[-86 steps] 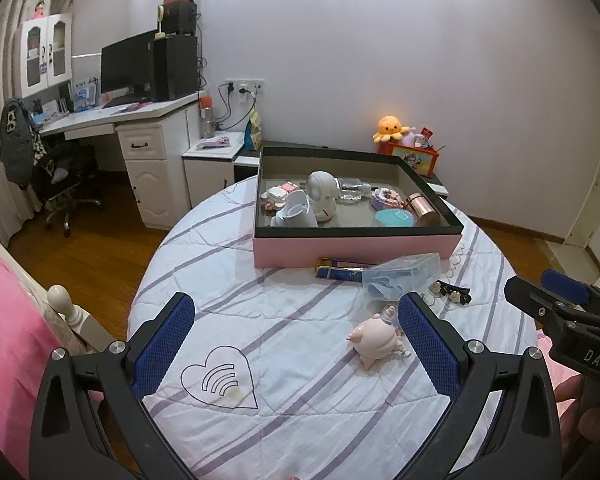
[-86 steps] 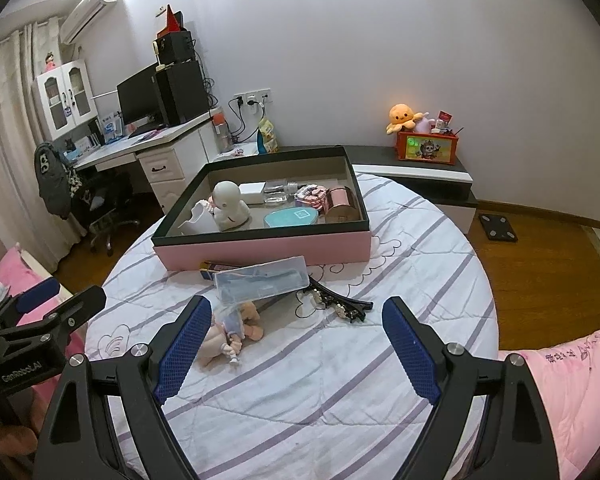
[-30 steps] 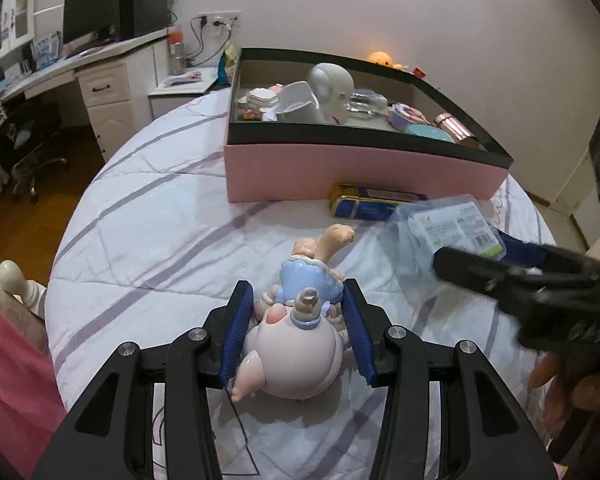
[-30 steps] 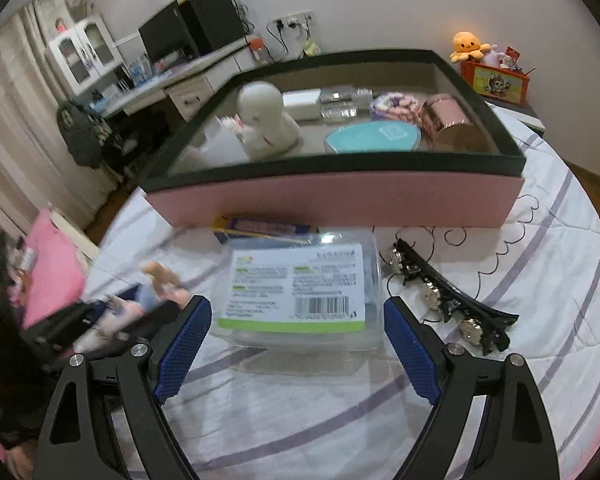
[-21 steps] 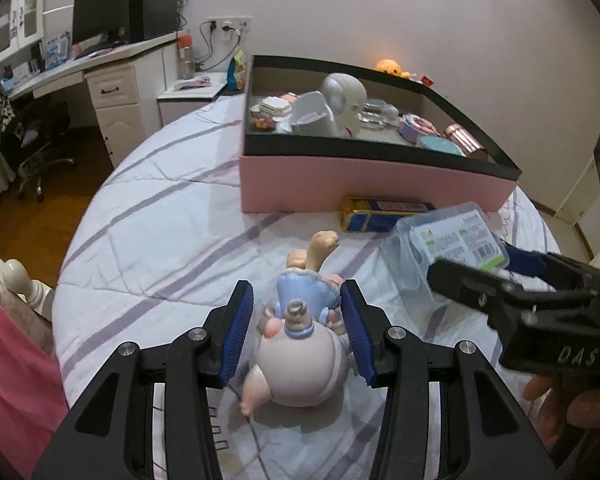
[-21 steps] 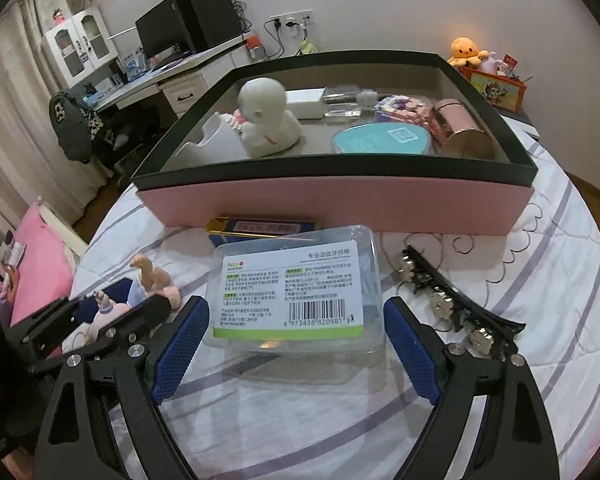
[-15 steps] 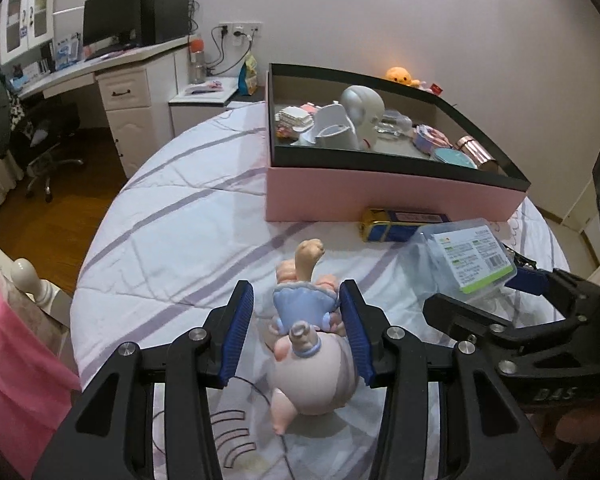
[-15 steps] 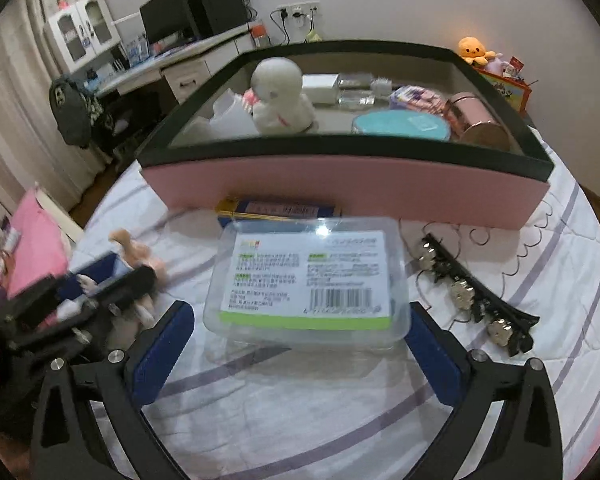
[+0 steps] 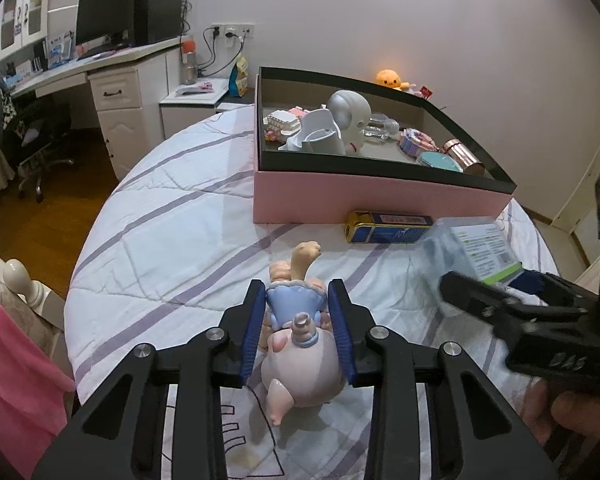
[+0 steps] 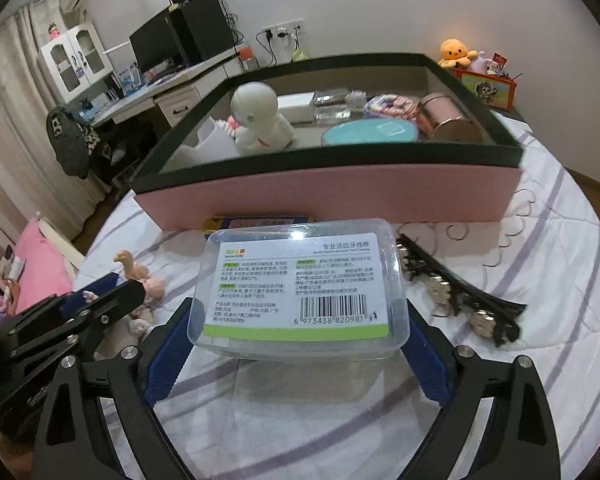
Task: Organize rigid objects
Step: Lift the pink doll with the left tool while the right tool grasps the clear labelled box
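Your left gripper (image 9: 300,334) is clamped on the pig figurine (image 9: 300,344) — your right gripper (image 10: 296,354) has just been narrowing onto the clear plastic box (image 10: 300,292), raised near the pink tray (image 10: 328,196).

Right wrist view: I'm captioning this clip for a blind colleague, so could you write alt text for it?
The right tongs clamp a clear plastic box with a printed label, held above a striped bedspread. Behind it stands a pink storage box holding small items; a black hair clip lies to the right, and the left tongs hold a pink doll at left.
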A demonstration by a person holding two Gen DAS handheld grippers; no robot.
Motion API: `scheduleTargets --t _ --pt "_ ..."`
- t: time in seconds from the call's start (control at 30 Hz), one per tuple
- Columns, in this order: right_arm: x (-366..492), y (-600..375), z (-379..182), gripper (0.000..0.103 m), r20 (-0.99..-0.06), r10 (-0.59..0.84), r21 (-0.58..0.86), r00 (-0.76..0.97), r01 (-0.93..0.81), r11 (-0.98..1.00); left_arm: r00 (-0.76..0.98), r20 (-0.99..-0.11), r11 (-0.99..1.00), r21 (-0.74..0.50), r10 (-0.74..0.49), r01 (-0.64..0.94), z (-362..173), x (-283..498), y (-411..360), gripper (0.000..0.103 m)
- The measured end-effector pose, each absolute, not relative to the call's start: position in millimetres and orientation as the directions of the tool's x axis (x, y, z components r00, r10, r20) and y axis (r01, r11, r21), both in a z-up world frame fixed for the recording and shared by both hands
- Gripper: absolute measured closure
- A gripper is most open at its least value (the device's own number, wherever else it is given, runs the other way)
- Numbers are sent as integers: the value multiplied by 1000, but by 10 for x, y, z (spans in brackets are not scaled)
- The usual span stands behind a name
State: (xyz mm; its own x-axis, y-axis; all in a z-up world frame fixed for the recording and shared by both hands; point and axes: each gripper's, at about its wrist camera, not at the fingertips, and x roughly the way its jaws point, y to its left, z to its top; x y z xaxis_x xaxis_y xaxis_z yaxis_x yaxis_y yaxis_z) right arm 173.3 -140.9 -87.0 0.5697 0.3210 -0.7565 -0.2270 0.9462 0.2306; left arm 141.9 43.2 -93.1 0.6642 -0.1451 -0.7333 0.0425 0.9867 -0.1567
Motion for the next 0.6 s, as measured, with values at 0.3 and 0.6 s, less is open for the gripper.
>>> scheduleTargets --t 0.3,0.6 --pt "1698 -1480 -830 8 -753 333 243 567 -231 942 611 -777 989 -135 -148 67 -1110 1411 343 18" --pt "1701 -1506 -800 8 -748 337 250 571 -228 941 608 -772 980 -188 -185 60 -1062 1432 365 39"
